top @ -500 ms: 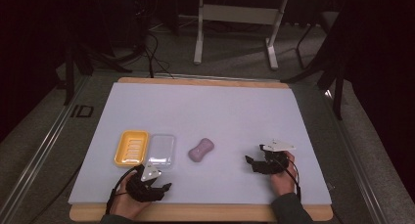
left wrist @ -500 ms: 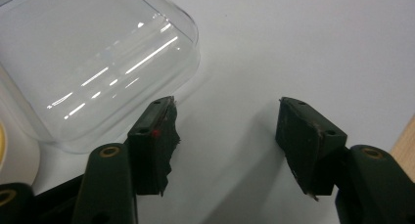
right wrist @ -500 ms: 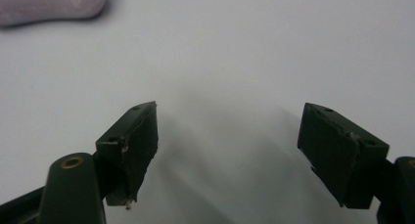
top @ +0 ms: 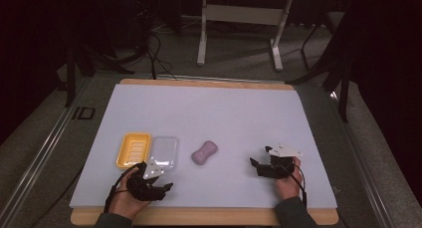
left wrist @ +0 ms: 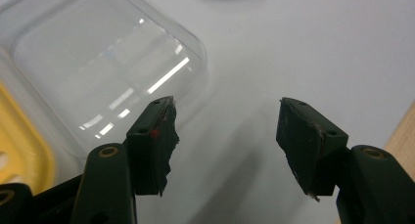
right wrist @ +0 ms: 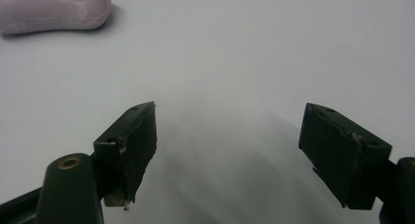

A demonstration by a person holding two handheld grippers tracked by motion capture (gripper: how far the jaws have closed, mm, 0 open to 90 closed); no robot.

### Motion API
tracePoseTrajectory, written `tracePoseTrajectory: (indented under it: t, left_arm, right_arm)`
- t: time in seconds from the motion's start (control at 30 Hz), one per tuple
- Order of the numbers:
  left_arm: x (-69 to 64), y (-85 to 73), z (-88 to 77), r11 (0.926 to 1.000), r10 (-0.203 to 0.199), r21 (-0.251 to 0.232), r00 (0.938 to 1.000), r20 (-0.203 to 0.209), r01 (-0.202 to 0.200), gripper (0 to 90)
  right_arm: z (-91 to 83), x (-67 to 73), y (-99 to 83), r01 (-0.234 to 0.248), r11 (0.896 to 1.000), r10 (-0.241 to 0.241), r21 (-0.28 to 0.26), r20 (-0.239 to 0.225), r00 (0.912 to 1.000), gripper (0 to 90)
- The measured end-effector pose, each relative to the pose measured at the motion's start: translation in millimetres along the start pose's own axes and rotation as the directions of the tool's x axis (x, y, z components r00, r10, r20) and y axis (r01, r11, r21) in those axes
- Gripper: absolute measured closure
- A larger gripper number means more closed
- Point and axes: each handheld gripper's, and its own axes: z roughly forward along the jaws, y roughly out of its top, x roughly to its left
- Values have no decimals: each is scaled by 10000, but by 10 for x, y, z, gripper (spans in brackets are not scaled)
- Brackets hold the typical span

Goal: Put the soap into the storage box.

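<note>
A pink, peanut-shaped bar of soap (top: pixel 205 152) lies on the white table top, left of centre. To its left sit a clear plastic lid (top: pixel 164 152) and a yellow soap dish (top: pixel 133 149), side by side. My left gripper (top: pixel 160 183) rests near the front edge just below the lid, open, jaws empty. In the left gripper view the clear lid (left wrist: pixel 93 72) lies just past the left jaw and the yellow dish (left wrist: pixel 19 150) shows at the left edge. My right gripper (top: pixel 260 161) is open and empty, right of the soap (right wrist: pixel 51 10).
The white table top (top: pixel 224 113) has a wooden rim (top: pixel 209 82) at the back and front. Table legs and cables stand on the dark floor beyond. A metal rail (top: pixel 45 148) runs along the left side.
</note>
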Motion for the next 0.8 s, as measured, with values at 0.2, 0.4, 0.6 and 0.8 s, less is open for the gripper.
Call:
tracePoseTrajectory:
  t: [0.2, 0.4, 0.6, 0.8]
  left_arm:
    - [96, 161, 19, 10000, 5, 24, 10000, 20, -5, 415]
    - [133, 280, 40, 9998, 204, 60, 9998, -67, -203, 403]
    - [155, 437, 59, 9997, 255, 46, 9997, -67, -255, 395]
    - [149, 563, 100, 9989, 471, 64, 9989, 1, -471, 379]
  right_arm:
    - [6, 16, 2, 164, 9998, -164, 67, 16, 9999, 215]
    - [4, 20, 1, 177, 9998, -177, 45, -13, 9998, 215]
    - [1, 22, 0, 230, 9997, -230, 34, -18, 9997, 215]
    - [-1, 23, -1, 229, 9997, -229, -1, -31, 9997, 215]
